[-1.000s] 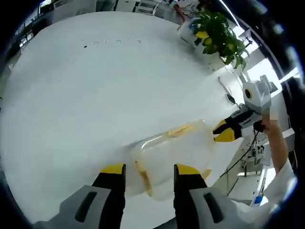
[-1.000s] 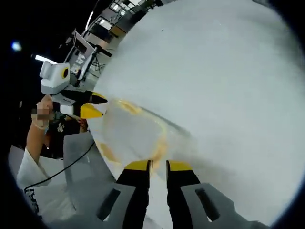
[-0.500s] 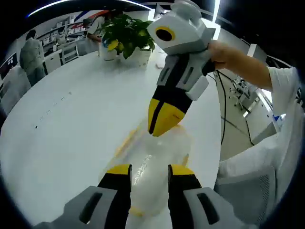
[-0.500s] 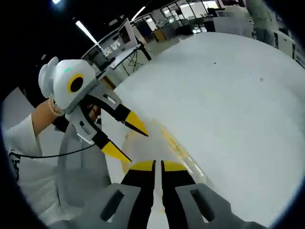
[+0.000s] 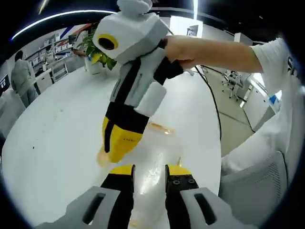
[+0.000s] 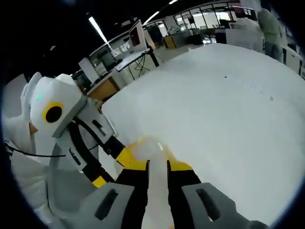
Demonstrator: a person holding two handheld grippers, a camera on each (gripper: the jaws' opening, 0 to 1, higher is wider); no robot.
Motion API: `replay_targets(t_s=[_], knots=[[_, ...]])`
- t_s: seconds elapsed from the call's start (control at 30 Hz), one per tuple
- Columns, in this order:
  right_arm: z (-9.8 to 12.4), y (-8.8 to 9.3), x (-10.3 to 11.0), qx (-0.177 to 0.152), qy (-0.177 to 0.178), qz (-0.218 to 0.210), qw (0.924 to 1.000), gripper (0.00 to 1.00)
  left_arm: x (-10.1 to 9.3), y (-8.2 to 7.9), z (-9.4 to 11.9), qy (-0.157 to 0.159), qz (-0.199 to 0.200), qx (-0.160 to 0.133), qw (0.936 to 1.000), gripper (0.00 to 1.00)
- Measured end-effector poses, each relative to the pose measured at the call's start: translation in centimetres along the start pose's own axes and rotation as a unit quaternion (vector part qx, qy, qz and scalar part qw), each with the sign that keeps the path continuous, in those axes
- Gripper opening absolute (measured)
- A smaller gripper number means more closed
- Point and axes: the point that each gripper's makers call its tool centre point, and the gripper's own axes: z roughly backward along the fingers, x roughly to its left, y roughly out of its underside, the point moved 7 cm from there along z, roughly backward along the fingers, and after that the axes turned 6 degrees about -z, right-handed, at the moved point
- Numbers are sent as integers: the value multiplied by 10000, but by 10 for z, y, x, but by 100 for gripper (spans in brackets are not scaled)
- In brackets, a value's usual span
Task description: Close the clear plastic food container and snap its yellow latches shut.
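The clear plastic food container (image 5: 159, 152) is being seen lying near the table's near edge, with a yellow latch (image 5: 160, 128) showing at its far side.

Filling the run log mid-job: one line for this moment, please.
clear container on white table | left tongs astride it, open | right tongs on its end, narrow gap | latch state unreadable

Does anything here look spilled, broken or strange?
Nothing looks spilled or broken. The clear plastic container lies on the white table, blurred, with both grippers crowded over it: the left gripper from below in the left gripper view, the right gripper pointing down at it. Its yellow latches are too smeared to judge.
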Motion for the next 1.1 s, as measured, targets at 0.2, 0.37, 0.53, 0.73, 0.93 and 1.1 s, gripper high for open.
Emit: replay_targets(t_s=[0.2,0.37,0.53,0.73,0.93,1.1], knots=[[-5,1,-9,192,158,175,9995,12,-12,4,-2,87,-251,84,9996,25],[-11,5,-8,464,-111,468,9978,19,-16,11,-3,14,-551,227,9982,27],[-15,12,-8,1052,-215,1091,9882,27,-22,12,-4,-19,-751,279,9968,36],[-17,9,-9,1338,-301,1258,9825,31,-24,14,-8,-227,-1485,469,9875,40],[-18,9,-13,1575,-393,896,9827,32,-26,14,-10,-356,-1652,555,9840,37],[-19,10,-17,1674,-471,645,9827,33,-30,16,-12,-558,-2421,869,9647,39]])
